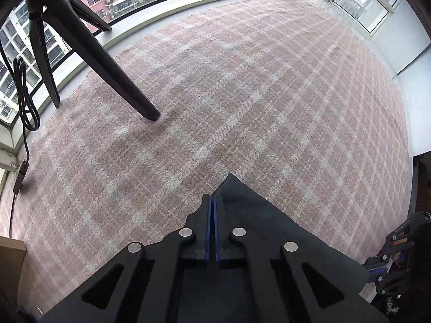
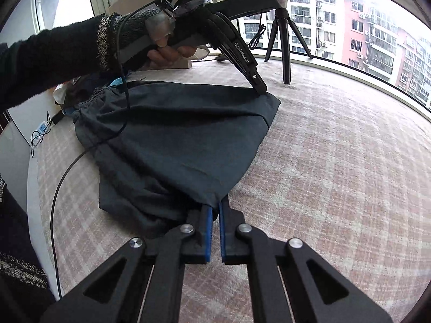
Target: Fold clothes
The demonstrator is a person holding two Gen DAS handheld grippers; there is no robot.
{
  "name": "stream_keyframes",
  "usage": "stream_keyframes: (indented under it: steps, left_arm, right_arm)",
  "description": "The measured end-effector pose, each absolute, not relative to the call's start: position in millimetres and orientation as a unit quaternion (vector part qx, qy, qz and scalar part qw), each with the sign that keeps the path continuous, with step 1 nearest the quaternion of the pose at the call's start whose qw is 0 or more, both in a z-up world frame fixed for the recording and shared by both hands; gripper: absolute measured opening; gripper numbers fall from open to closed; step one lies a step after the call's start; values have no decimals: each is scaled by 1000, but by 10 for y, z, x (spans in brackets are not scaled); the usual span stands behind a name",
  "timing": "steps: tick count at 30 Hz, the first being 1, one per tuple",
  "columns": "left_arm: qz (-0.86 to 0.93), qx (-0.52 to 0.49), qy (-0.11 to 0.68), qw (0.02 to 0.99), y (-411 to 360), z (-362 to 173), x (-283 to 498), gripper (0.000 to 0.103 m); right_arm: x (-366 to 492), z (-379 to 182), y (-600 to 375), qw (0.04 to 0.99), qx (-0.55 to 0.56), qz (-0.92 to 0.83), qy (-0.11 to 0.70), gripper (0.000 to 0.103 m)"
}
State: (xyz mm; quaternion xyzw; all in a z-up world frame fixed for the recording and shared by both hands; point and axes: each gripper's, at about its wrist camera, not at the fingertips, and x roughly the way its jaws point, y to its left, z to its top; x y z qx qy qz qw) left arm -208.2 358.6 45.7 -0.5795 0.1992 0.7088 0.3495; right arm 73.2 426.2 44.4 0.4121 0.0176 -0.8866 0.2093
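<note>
A dark slate-grey fabric garment with a gathered elastic waistband (image 2: 172, 134) lies partly spread on the pink-and-white plaid blanket (image 2: 336, 175), waistband toward the blanket's left edge, with two of its corners lifted and the cloth between them stretched taut.

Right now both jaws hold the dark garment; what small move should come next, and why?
Probably carry both corners together toward the elastic waistband. The left gripper and right gripper each pinch a corner of the dark garment, which is still partly spread on the plaid blanket.

garment (image 2: 172, 140): dark matt woven cloth | carpet (image 1: 256, 94): rough plaid pile | right gripper (image 2: 214, 215): matt black plastic, blue pads, shiny metal rivets
</note>
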Motion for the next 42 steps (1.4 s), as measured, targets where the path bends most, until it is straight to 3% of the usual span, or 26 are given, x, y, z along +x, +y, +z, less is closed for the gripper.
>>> stream_keyframes:
  steps: [9,13,22,26,28,29,30,31,33,34,35,36,37,38,39,41,42]
  left_arm:
    - [730,-541,243,341,3599,556,-1888,1]
    - [736,-548,233,321,3533,560,-1955,1]
    - [764,-536,228,278,3481,599,-1948,0]
    - [732,-572,174,326,3406,718,-1962,2]
    - [719,-577,187,339,3522,710,-1891,24]
    - [711,-579,202,345,3642,669,-1882,54]
    - [704,-579,222,347,3736,610,-1838,75]
    - [696,-579,241,349,3828,548,-1793,75]
    - [682,-588,275,338,3946,384,-1724,67]
    - [676,-593,287,330,3986,307,-1703,58]
    - [676,-597,280,329,3988,303,-1713,34]
    - [676,-601,273,329,3990,299,-1724,32]
    - [675,-605,266,328,3992,294,-1734,26]
    - [675,-608,260,327,3991,296,-1742,12]
    - [682,-601,257,328,3963,373,-1725,7]
    - [696,-586,251,330,3907,526,-1690,4]
    - [703,-579,248,331,3879,602,-1673,3]
  right_arm:
    - [836,547,4184,189,410,-892,30,4]
    - [1234,570,4338,183,412,-891,-51,3]
    - [1406,544,4235,191,417,-888,-3,1]
    - [1457,452,4270,180,438,-880,19,0]
    - [1409,443,4347,177,440,-880,-3,1]
    - [1383,445,4363,173,439,-882,-7,1]
    - [1360,442,4376,171,441,-881,-7,1]
    - [1332,423,4378,174,448,-877,-9,4]
    - [1305,382,4379,186,460,-868,-15,12]
    - [1306,365,4372,189,461,-867,-12,23]
    - [1286,345,4364,190,461,-867,-11,28]
    - [1266,324,4356,190,461,-867,-10,36]
    - [1246,303,4348,191,461,-867,-10,36]
    - [1225,282,4341,191,461,-867,-9,36]
    - [1188,267,4345,194,459,-867,-18,35]
    - [1133,269,4347,194,452,-870,-31,8]
    - [1116,287,4344,192,447,-873,-36,4]
